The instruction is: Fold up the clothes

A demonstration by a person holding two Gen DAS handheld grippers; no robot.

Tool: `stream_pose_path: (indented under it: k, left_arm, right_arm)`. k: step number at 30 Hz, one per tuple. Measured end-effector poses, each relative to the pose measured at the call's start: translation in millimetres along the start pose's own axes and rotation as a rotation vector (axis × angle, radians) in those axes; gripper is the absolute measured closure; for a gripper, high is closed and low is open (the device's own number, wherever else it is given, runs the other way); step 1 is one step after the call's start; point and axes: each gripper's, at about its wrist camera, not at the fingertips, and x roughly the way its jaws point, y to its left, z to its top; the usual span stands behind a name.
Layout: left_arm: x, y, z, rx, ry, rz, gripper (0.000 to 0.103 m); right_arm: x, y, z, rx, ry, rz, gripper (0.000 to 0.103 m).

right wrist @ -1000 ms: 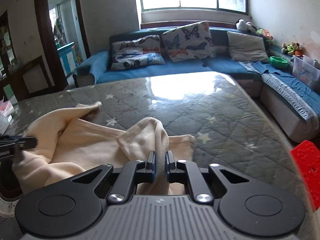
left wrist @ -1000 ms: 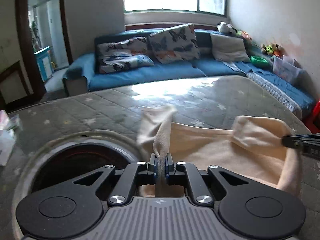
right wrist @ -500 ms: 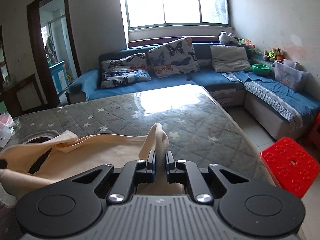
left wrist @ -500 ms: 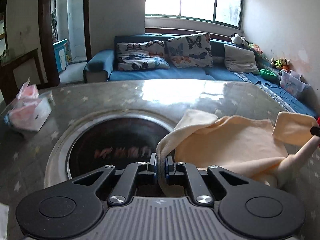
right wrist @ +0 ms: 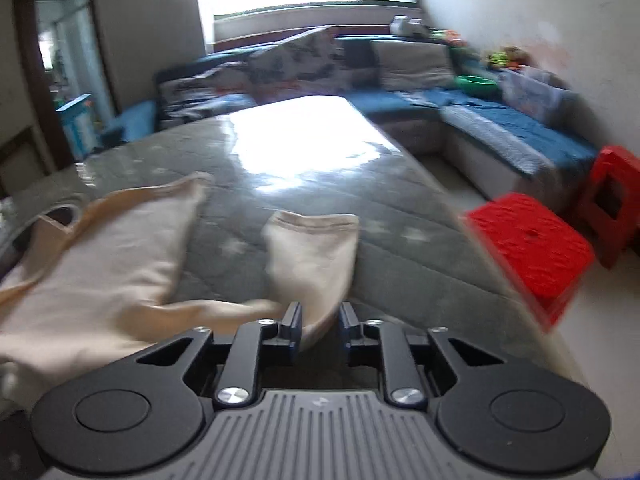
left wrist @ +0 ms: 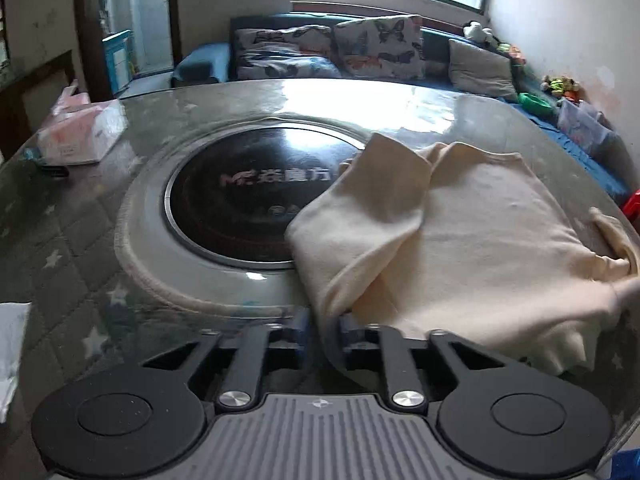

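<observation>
A cream garment lies spread on the grey quilted table, one sleeve folded across its left side and over the black round cooktop. My left gripper sits at the garment's near edge; its jaws stand slightly apart with cloth between them. In the right wrist view the garment lies to the left and its cuffed sleeve runs toward my right gripper, whose jaws are also slightly apart with the sleeve end between them. This view is blurred.
A tissue box stands at the table's far left. A white item lies at the near left edge. A blue sofa with cushions runs behind the table. Red stools stand on the floor to the right.
Both grippers have lowered the garment onto the table and pulled back toward the near edge. Their jaws, shut tight on cloth before, have parted a little. The garment now lies flat.
</observation>
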Motion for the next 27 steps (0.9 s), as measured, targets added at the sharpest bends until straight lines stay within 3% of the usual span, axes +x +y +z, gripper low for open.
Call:
stream_pose_path:
  k: [5,7,11,17,27]
  left_arm:
    - [-11,-9,11,0.047,-0.076,0.028,0.065]
    - [-12,-17,18,0.075,-0.108,0.034,0.059]
    - [-3,-37,29,0.135,-0.129,0.001,0.059]
    - [35,-66,49,0.168,-0.086,-0.038,0.059]
    - [104,-87,69,0.177,-0.022,0.026,0.058]
  right_arm:
    - [-11,-8,8,-0.013,-0.049,-0.049,0.082]
    - [-10,-3,16,-0.033,-0.062,-0.030,0.082]
    - [1,19,25,-0.084,-0.060,0.036,0.076]
    - [28,66,32,-0.165,-0.028,0.138,0.073]
    - [69,115,43,-0.261,0.040,0.225,0.067]
